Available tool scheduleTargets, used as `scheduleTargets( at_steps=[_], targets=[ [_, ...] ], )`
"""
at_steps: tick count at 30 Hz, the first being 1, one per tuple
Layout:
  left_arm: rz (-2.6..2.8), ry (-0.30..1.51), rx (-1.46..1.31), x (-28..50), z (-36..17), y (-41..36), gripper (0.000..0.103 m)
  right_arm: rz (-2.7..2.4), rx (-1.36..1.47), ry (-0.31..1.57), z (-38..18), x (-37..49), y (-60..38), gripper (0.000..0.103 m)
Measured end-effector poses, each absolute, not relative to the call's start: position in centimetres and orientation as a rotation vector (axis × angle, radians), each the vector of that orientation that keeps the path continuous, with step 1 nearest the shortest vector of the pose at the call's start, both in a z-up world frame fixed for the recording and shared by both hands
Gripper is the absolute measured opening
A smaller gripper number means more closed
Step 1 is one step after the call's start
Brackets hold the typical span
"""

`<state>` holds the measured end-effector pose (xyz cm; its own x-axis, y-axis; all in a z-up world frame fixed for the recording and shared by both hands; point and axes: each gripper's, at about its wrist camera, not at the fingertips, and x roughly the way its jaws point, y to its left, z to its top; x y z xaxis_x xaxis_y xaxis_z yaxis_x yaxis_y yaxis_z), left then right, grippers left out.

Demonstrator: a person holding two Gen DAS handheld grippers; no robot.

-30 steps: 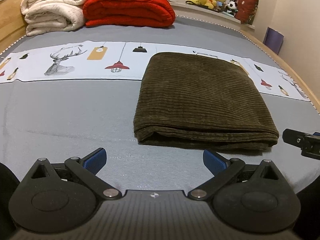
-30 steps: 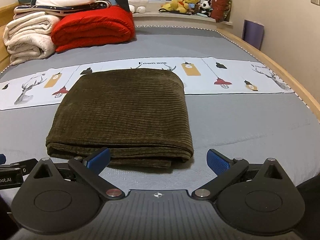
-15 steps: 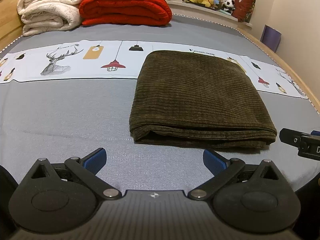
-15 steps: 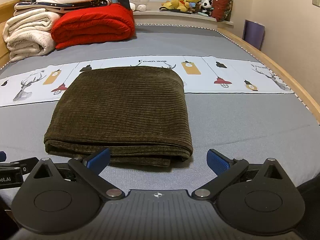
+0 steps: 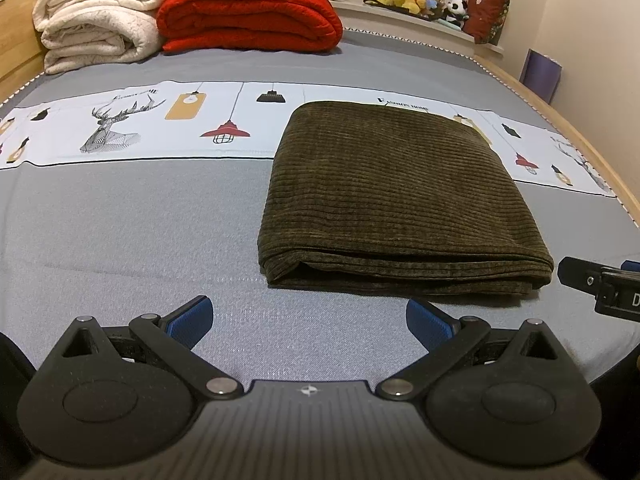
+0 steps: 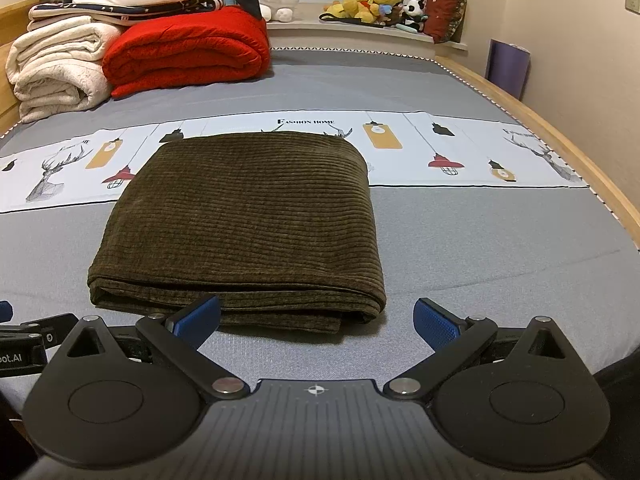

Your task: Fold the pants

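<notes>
Dark olive corduroy pants (image 5: pixel 396 196) lie folded into a flat rectangle on the grey bed (image 5: pixel 120 232), their layered near edge facing me. In the right wrist view the same pants (image 6: pixel 248 216) sit left of centre. My left gripper (image 5: pixel 309 322) is open just in front of the pants' near edge, holding nothing. My right gripper (image 6: pixel 316 318) is open too, its left blue pad (image 6: pixel 198 318) right by the near edge of the fabric. Each view catches the other gripper at its side edge.
A white printed strip (image 5: pixel 132 128) crosses the bed behind the pants. Folded cream blankets (image 5: pixel 96 36) and a red quilt (image 5: pixel 248 16) are stacked at the far left. Plush toys (image 6: pixel 372 2) line the window ledge. A wooden bed rail (image 6: pixel 568 152) runs along the right.
Both grippers have drifted slightly back and upward from the pants, so the folded stack sits a little farther off. The pants have not moved and both grippers stayed open.
</notes>
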<state>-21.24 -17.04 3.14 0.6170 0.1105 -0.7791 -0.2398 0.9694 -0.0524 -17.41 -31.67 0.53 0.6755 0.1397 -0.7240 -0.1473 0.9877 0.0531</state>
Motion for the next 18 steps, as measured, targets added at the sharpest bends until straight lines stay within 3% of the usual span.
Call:
scheduleTargets(
  at_steps=[18],
  targets=[
    [0.185,0.870,-0.141,-21.35,3.27,-17.04,0.103,0.163,-0.012,0.813,0.52,-17.42,-31.67,0.102]
  ],
)
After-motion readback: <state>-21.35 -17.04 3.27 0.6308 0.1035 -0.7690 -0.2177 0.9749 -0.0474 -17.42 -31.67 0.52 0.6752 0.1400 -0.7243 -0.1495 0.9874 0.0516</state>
